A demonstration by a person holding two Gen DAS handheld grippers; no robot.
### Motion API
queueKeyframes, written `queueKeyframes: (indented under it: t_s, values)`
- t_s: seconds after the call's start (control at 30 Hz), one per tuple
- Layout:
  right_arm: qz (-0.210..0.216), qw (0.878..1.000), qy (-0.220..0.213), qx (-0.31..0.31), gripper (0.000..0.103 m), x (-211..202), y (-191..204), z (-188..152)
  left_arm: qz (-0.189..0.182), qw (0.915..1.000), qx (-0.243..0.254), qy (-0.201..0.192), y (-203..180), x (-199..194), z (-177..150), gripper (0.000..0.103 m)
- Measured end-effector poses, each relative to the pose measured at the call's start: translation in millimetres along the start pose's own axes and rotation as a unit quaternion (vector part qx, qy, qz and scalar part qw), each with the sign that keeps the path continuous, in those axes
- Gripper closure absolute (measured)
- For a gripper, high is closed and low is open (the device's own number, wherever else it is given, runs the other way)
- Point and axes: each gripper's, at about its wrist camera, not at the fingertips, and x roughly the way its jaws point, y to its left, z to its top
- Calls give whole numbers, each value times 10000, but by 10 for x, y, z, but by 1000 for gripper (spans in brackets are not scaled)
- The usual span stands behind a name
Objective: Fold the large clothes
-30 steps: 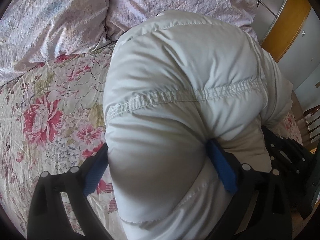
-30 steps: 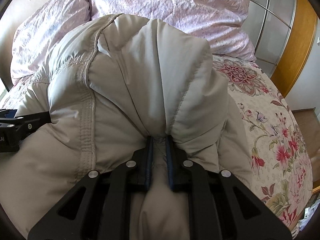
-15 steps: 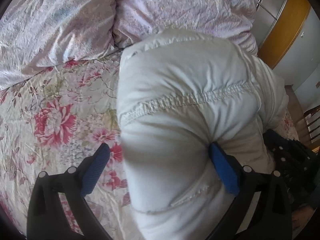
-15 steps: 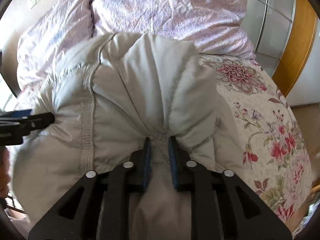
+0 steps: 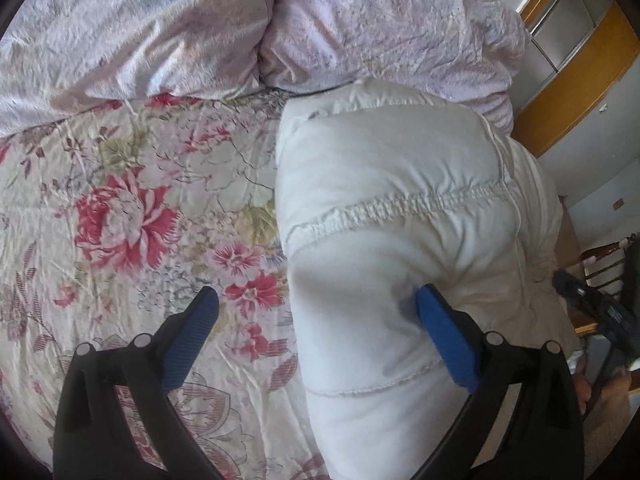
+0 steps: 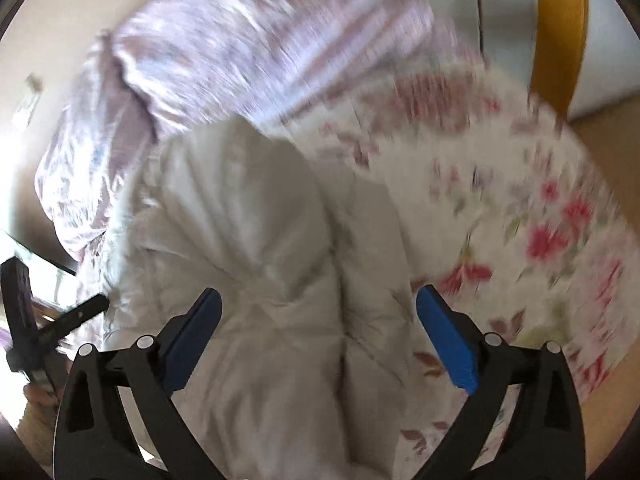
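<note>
No readable writing shows. The white padded jacket (image 5: pixel 400 220) lies bunched on the floral bed (image 5: pixel 120 200), its far end against the lilac pillows (image 5: pixel 280 20). The left claw (image 5: pixel 316 336) stands apart, right pad touching the jacket. The right claw (image 6: pixel 318 336) is opening, jacket between its blue pads (image 6: pixel 444 336), ungripped.

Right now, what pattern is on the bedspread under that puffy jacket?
Pink-red flowers on a pale bedspread, clearest in the left wrist view.
</note>
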Motion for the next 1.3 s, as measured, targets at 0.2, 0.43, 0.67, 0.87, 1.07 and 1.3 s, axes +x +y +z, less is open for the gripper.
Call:
queueKeyframes:
  t_s: [0.2, 0.43, 0.67, 0.87, 1.07, 1.3]
  values:
    - [671, 9914, 801, 783, 3, 399, -279, -10, -333, 9992, -51, 207, 16, 150, -80, 2]
    - [1169, 9799, 1416, 782, 1, 702, -245, 35, -438, 9986, -1, 302, -38, 257, -82, 2]
    - [1509, 9691, 1766, 827, 1, 939, -197, 73, -533, 9980, 0, 329, -76, 333, -80, 2]
    - [1758, 9635, 1883, 726, 1, 1049, -100, 103, -755, 9962, -228, 368, -12, 400, -94, 2]
    - [1876, 9614, 1874, 732, 1, 1111, -13, 72, -994, 9931, -463, 407, 47, 452, -127, 2]
    - [2030, 9577, 1876, 804, 1, 1084, -188, 14, -1357, 9862, -787, 527, 122, 521, -165, 2]
